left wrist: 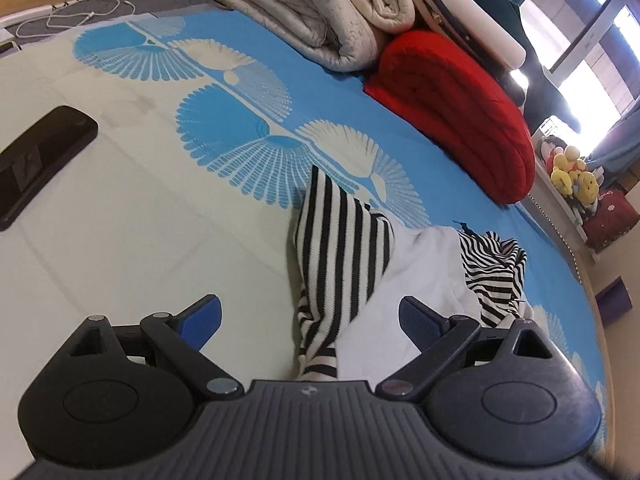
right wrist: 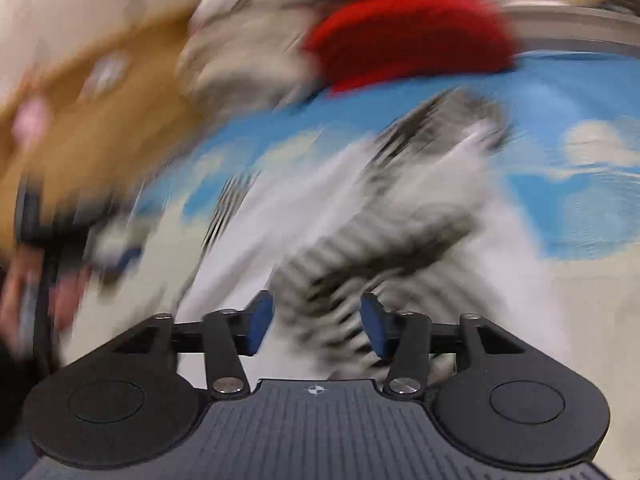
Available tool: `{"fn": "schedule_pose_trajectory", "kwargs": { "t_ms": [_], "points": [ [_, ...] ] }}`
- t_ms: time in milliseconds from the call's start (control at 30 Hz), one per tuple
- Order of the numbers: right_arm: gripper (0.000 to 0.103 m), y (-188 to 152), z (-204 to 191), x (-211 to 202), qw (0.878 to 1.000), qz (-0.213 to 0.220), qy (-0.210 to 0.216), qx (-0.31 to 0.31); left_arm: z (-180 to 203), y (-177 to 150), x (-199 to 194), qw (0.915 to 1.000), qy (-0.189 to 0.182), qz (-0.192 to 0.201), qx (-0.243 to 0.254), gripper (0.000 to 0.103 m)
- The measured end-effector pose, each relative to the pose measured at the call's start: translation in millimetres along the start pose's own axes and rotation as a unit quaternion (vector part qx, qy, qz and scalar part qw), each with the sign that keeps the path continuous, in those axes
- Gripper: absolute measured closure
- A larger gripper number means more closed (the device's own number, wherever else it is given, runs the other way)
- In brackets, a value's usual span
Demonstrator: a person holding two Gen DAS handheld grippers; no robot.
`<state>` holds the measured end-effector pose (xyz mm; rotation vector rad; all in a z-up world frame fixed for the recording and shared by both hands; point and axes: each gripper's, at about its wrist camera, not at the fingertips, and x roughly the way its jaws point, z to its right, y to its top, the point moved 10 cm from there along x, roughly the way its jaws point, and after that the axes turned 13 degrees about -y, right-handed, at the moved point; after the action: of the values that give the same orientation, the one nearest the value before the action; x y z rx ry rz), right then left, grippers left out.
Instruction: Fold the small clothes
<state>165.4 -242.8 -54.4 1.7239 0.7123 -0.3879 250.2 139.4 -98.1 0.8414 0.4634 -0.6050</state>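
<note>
A small black-and-white striped garment with white panels (left wrist: 360,256) lies crumpled on the bed. My left gripper (left wrist: 312,316) is open just above its near end, one blue pad on each side of a striped part. In the right wrist view, which is heavily blurred, the same garment (right wrist: 360,216) spreads ahead. My right gripper (right wrist: 316,320) is open, its blue pads either side of striped cloth. I cannot tell if the pads touch the cloth.
The bed sheet (left wrist: 120,208) is cream and blue with fan patterns. A black remote-like object (left wrist: 36,156) lies at left. A folded cream quilt (left wrist: 320,12) and a red quilt (left wrist: 460,112) sit at the far side. Plush toys (left wrist: 572,176) stand beyond the bed's right edge.
</note>
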Motion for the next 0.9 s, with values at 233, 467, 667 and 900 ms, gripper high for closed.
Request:
{"fn": "schedule_pose_trajectory", "kwargs": {
  "t_ms": [233,467,667,900],
  "points": [
    [0.04,38.3,84.9,43.9,0.968,-0.033,-0.015,0.25,5.0,-1.9,4.8,0.9999,0.006,-0.001,0.016,0.006],
    [0.093,39.7,59.0,104.4,0.975,-0.034,-0.06,0.212,13.7,-8.3,14.5,0.9992,0.01,-0.011,0.038,0.006],
    [0.101,94.6,145.4,20.5,0.966,0.087,-0.179,0.166,14.9,-11.0,18.3,0.9983,0.018,-0.012,0.054,0.006],
    [0.046,36.9,398.4,-167.4,0.742,0.167,-0.526,0.381,16.7,-17.6,20.5,0.997,0.03,-0.013,0.07,0.006]
  ]
}}
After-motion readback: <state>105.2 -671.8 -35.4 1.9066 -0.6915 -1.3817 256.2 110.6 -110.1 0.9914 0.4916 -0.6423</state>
